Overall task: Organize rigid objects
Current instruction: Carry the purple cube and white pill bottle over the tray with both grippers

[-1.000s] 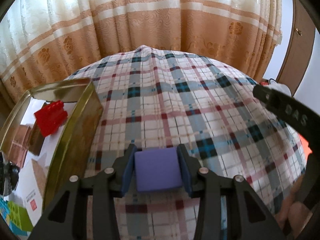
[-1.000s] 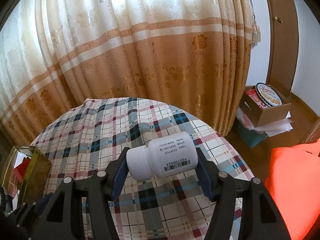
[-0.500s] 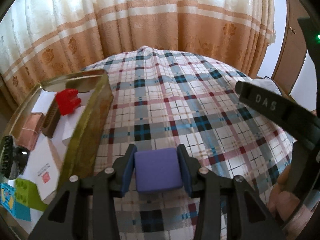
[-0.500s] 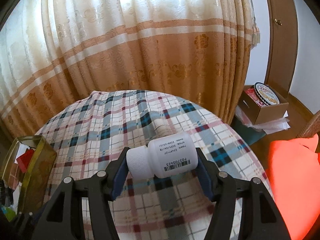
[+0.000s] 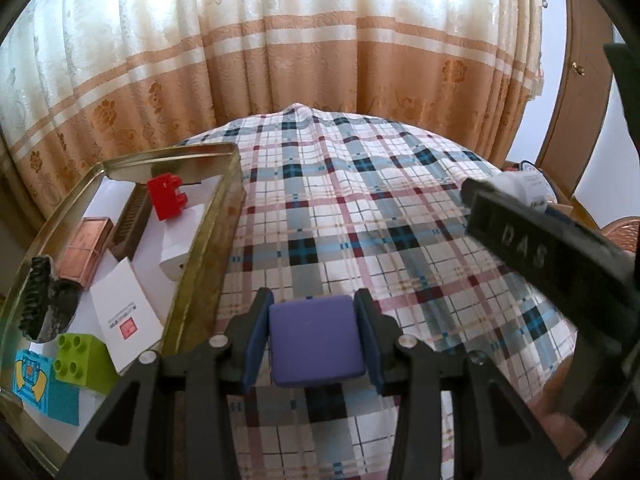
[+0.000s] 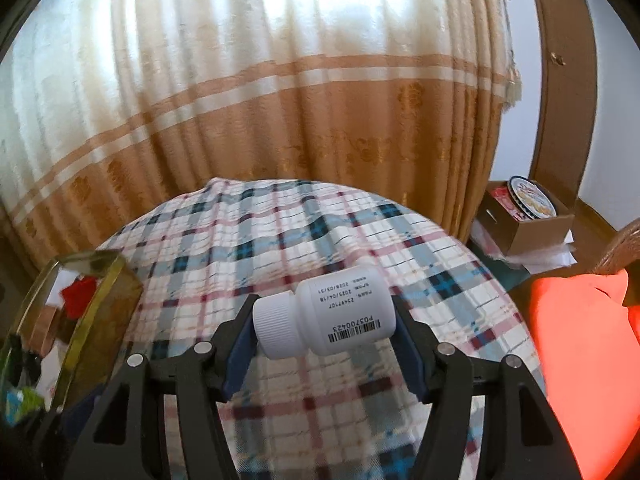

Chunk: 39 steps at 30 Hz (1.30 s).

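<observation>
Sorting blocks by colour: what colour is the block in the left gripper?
Purple, a plain block clamped in the left gripper; clearest in the left wrist view.

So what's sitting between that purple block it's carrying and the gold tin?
Nothing but bare checked tablecloth; the left wrist view shows the purple block in the left gripper, the gold tin alongside.
</observation>
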Tool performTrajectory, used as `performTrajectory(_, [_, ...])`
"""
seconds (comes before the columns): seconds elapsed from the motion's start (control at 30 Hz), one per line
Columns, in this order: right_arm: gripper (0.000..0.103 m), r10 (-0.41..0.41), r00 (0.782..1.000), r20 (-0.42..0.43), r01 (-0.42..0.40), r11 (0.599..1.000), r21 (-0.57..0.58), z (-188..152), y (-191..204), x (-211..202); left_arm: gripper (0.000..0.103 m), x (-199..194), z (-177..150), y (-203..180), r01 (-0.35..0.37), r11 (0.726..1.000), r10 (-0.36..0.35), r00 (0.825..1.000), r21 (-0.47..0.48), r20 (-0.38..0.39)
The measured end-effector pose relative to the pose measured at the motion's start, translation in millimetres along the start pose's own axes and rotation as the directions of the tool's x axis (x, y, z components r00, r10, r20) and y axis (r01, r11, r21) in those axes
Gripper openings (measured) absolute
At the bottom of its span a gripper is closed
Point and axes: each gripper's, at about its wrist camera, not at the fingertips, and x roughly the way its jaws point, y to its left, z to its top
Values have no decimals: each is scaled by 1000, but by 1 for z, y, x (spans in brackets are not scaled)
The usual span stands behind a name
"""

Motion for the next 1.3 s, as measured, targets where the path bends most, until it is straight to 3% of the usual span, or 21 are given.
performTrajectory(0.43, [64, -14, 1000, -26, 18, 990, 137, -22, -30, -20, 41, -16, -16, -1, -13, 1000, 12, 999, 17, 36])
performTrajectory(0.73, [64, -31, 999, 6, 31, 997, 77, -24, -17, -31, 41, -27, -19, -3, -10, 999, 8, 998, 34, 58])
performTrajectory(0.9, [64, -12, 999, -31, 15, 994, 112, -32, -21, -32, 41, -39, -16, 2, 3, 1000, -5, 997, 23, 78])
performTrajectory(1.03, [64, -13, 1000, 10, 11, 993, 118, -34, -21, -44, 41, -51, -13, 5, -2, 1000, -1, 994, 28, 111])
performTrajectory(1.3, [64, 24, 1000, 8, -25, 991, 133, -39, -13, -59, 41, -68, -8, 19, 8, 1000, -10, 990, 9, 140])
